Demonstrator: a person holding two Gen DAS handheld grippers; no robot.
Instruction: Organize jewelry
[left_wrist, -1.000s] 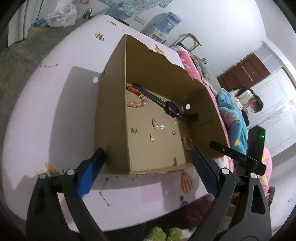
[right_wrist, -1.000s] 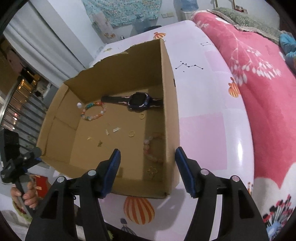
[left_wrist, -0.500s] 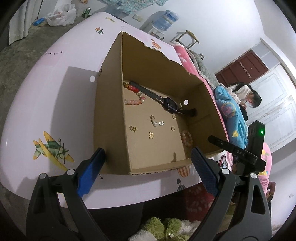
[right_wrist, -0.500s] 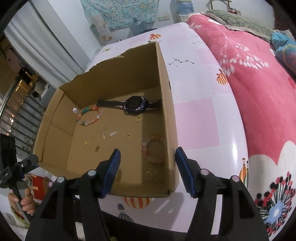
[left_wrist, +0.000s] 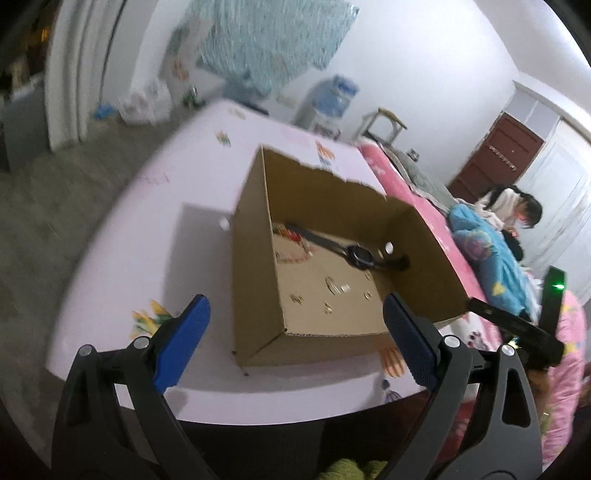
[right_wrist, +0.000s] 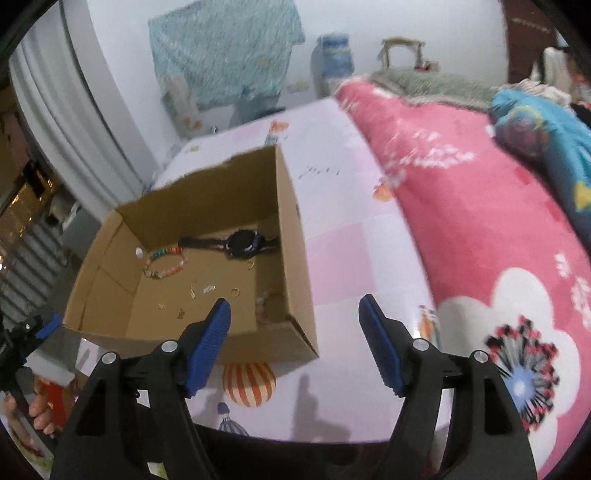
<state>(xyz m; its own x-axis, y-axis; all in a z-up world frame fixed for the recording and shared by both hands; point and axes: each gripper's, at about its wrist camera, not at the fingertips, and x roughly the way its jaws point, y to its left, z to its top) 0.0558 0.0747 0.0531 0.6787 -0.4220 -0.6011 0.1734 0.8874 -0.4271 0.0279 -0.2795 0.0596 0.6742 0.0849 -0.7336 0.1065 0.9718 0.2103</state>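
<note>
Pink and soft, the bed cover (right_wrist: 351, 258) had little balloons printed on it, and a cardboard box (left_wrist: 258, 295) sat on top, near the front edge of the bed. Inside the box lay the jewelry: a dark watch (left_wrist: 356, 254), a bracelet of colored beads (right_wrist: 166, 262), and some tiny gold bits (left_wrist: 332, 291) spread over the floor of the box.

Both tools were open wide and held nothing. The left gripper (left_wrist: 291, 339) hung in front of the box's near corner. The right gripper (right_wrist: 295, 343) hung over its other near corner.

Things could have gone wrong from there. The gold bits were very small and flat, so fat fingers might have slid over them or flicked them away. The box looked light, so a bump on its wall might have pushed it along the soft cover, maybe off the edge.

The walls were tall, so reaching in probably meant coming from above. The middle of the box floor had open room; the watch lay close to the back wall.
</note>
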